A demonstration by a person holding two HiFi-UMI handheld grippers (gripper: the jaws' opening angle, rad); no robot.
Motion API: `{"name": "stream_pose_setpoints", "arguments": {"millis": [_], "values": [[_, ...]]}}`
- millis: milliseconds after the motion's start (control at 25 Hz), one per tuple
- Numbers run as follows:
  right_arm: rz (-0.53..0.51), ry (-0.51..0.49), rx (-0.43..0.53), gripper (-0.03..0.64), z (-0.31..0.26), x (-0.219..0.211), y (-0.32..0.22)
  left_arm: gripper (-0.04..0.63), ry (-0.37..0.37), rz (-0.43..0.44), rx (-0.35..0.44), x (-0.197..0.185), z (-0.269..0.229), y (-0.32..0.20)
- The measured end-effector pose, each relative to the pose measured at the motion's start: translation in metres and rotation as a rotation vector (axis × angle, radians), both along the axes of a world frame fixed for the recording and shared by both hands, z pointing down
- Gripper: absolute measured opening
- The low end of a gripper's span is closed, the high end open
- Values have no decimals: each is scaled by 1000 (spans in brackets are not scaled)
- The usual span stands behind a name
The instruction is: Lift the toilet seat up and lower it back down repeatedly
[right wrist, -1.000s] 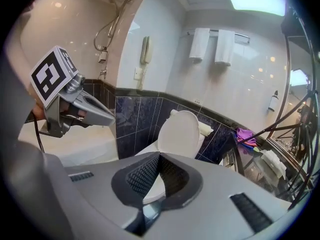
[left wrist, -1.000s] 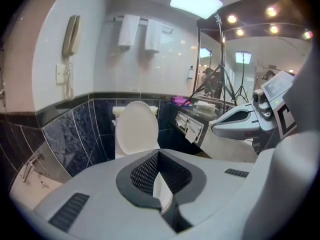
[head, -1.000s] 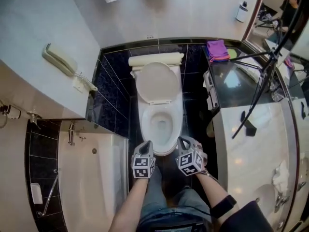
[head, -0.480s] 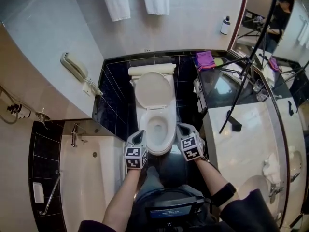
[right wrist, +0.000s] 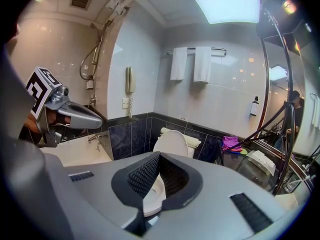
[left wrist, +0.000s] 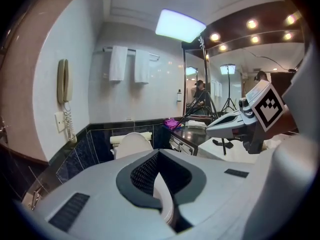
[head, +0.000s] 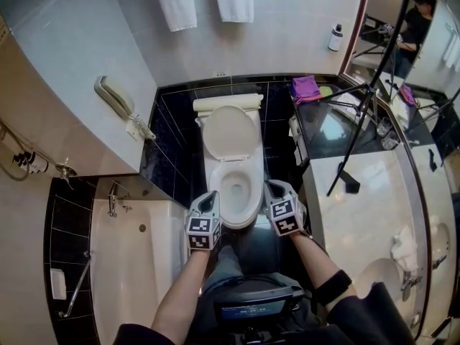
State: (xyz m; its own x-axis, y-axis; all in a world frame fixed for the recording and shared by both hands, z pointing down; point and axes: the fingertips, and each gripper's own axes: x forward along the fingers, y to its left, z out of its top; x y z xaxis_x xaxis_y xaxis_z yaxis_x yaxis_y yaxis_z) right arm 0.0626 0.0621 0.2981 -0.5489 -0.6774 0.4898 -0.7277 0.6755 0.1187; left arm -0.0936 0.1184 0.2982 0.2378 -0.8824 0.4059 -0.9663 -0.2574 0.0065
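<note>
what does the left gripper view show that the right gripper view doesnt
Only the left gripper view: the right gripper, in the air. Only the right gripper view: the left gripper, the shower hose and a ceiling vent. Both: the toilet with its lid raised, two white towels, the wall phone and the purple cloth.

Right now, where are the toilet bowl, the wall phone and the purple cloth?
toilet bowl point(head: 255, 182), head view, right rim.
wall phone point(head: 113, 96), head view, handset middle.
purple cloth point(head: 305, 88), head view, cloth's centre.
</note>
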Motion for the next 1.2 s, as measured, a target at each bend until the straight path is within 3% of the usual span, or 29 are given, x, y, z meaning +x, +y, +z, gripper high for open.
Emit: {"name": "stream_pose_setpoints", "arguments": {"millis": [520, 600, 920, 1200], "values": [[46, -19, -45, 22, 26, 5, -1, -10, -7, 20, 17, 3, 7, -2], [69, -44, -92, 64, 44, 7, -4, -11, -15, 33, 15, 3, 15, -5], [188, -114, -339, 178, 178, 18, -9, -10, -37, 60, -25, -10, 79, -27], [257, -162, -544, 186, 320, 19, -8, -9, -79, 66, -12, -12, 166, -50]]}}
